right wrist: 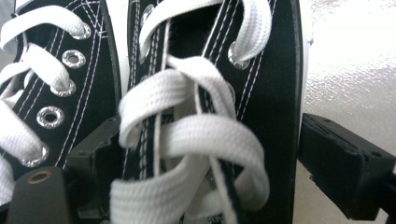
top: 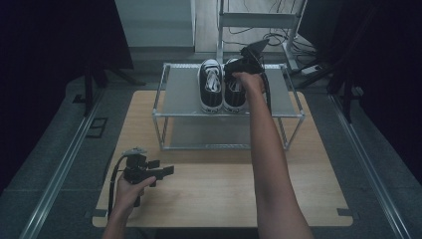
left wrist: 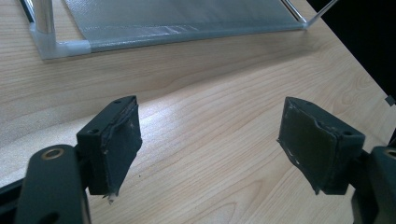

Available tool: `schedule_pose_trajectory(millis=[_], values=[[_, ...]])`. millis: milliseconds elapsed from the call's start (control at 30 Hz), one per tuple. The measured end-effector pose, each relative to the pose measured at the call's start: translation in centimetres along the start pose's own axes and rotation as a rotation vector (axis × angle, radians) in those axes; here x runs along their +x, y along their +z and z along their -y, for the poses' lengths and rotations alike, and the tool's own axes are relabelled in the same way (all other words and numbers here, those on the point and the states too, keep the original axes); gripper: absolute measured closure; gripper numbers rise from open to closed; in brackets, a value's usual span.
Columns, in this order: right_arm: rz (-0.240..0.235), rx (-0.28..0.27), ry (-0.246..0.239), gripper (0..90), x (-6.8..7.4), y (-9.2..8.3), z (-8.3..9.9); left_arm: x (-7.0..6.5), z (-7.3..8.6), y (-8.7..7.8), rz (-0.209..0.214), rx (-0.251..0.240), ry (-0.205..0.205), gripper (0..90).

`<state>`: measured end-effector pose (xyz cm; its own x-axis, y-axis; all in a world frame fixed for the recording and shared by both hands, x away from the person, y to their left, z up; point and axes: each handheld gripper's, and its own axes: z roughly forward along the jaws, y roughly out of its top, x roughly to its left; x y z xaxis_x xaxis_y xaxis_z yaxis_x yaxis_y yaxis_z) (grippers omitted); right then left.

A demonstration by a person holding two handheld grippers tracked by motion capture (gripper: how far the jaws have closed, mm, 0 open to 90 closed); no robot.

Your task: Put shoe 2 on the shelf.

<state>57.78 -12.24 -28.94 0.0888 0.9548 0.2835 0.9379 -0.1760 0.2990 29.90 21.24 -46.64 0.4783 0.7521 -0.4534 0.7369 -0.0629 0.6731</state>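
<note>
White laces fill the right gripper view: the right claw (right wrist: 205, 158) straddles the right sneaker (right wrist: 210, 93), one jaw wedged between the pair, the other off its outer side with a slight gap, so a firm clamp cannot be told. Its partner, the left sneaker (top: 210, 84), stands touching it on the top tier of the metal rack (top: 184, 87), at the far side of the wooden counter (top: 219, 189). Near the counter's front left corner, the left claw (left wrist: 210, 144) hovers with jaws apart, holding nothing. No brand, label or writing can be read on either shoe.
</note>
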Motion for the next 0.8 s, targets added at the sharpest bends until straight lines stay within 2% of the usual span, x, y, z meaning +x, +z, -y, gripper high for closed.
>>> schedule_pose_trajectory(millis=[100,200,267,500,800], values=[[-0.016,-0.043,-0.015,11.8,0.0,-0.7,0.3,-0.1,0.0,-0.1,0.002,-0.005,0.000,20.9],[-0.055,-0.075,-0.041,12.7,-0.3,-1.7,0.8,-0.1,-0.1,-0.2,0.001,-0.009,0.001,20.9],[-0.072,-0.097,-0.085,13.2,-0.5,-2.4,1.3,-0.1,-0.1,-0.3,0.001,-0.014,0.002,20.9],[-0.201,-0.156,-0.240,14.5,-1.1,-4.7,3.8,-0.3,-0.1,-0.5,0.001,-0.020,0.005,20.9],[-0.274,-0.187,-0.370,18.7,-1.9,-7.0,7.0,-0.7,-0.1,-0.4,0.008,-0.020,0.022,20.9]])
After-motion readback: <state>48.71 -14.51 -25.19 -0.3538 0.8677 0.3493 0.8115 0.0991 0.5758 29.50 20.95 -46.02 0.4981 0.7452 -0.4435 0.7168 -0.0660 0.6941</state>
